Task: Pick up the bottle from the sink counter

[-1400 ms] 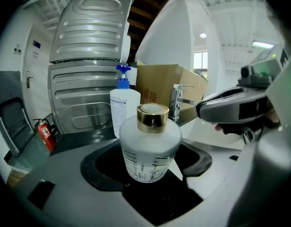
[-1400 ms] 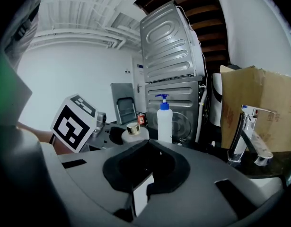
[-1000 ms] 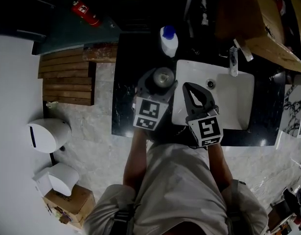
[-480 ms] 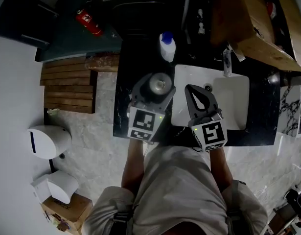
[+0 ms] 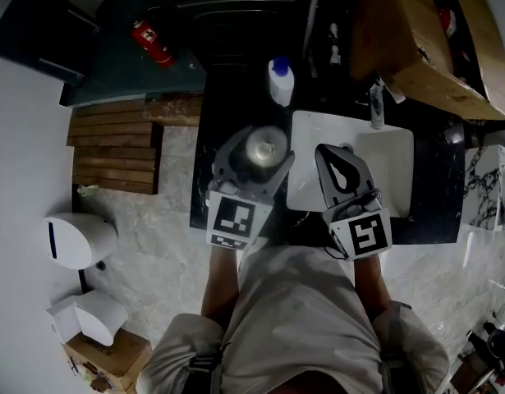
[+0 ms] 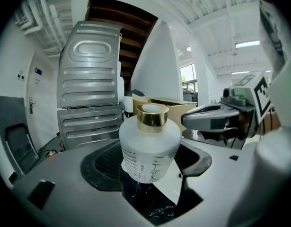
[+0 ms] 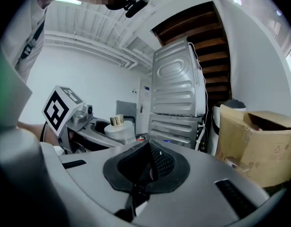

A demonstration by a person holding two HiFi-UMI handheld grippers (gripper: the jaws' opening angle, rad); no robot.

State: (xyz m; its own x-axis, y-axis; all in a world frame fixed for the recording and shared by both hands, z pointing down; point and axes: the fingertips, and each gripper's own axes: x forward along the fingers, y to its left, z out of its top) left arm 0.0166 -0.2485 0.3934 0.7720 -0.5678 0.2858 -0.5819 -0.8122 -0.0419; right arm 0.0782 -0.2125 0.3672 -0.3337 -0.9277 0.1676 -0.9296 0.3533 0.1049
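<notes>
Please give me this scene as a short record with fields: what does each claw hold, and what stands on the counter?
left claw: shut on the frosted white round bottle with gold cap, which is upright
right claw: shut, nothing between its jaws, over the left part of the white rectangular sink basin
surface: black marbled stone counter
also on counter: white plastic bottle with blue cap, behind the basin's left corner
lift state: cannot tell whether the held bottle is clear of the counter
</notes>
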